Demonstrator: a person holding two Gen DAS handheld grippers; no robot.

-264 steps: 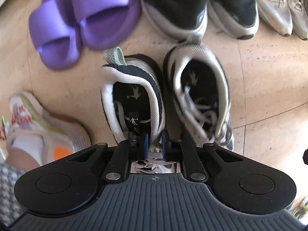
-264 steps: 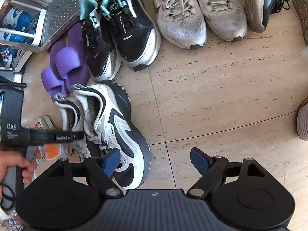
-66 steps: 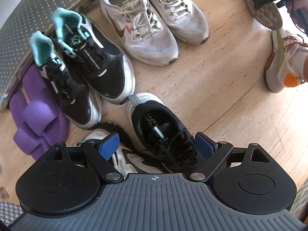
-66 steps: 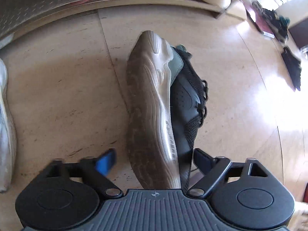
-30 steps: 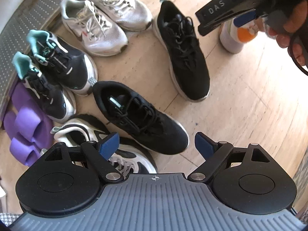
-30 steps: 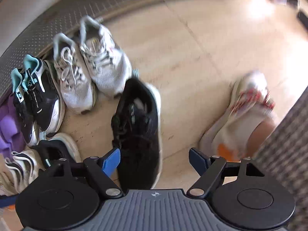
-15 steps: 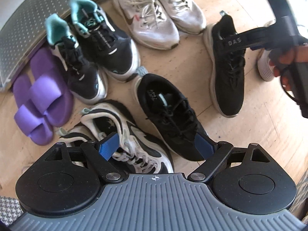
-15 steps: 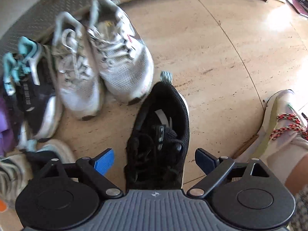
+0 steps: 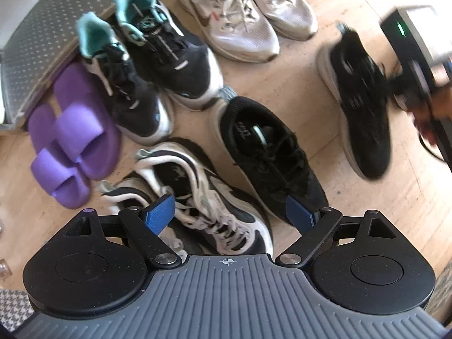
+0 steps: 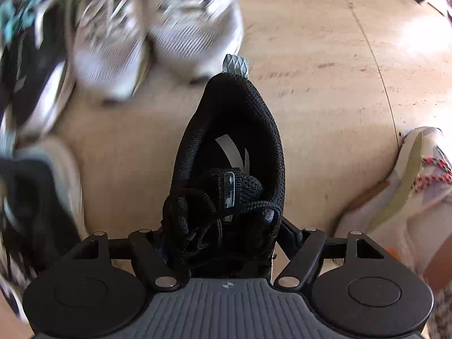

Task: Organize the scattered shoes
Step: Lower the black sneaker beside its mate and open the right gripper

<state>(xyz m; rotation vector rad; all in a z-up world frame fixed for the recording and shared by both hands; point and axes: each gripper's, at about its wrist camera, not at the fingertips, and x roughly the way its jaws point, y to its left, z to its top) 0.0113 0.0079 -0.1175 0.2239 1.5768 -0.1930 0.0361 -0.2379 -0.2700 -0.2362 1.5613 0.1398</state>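
A black mesh shoe (image 10: pixel 226 130) stands upright on the floor, heel away from me. My right gripper (image 10: pixel 223 234) points down over its laces. The jaws are closing, and both fingers press the shoe's sides. In the left wrist view the same shoe (image 9: pixel 358 107) lies at the right, blurred, with the right gripper's housing (image 9: pixel 412 28) beside it. Its mate, another black shoe (image 9: pixel 265 152), lies in the middle. My left gripper (image 9: pixel 229 214) hangs open above the floor, holding nothing, over a black-and-white sneaker (image 9: pixel 203 195) and the mate's toe.
Purple slides (image 9: pixel 70 147), a black pair with teal collars (image 9: pixel 158 56) and a grey-white running pair (image 9: pixel 243 19) line a perforated metal step (image 9: pixel 42 28). A person's foot in a white shoe (image 10: pixel 409 183) stands right of the gripped shoe. Bare tile (image 10: pixel 325 56) lies beyond it.
My right gripper has sunk onto the black shoe and its jaws have narrowed onto its sides. The left view shifted a second ago and has held since.
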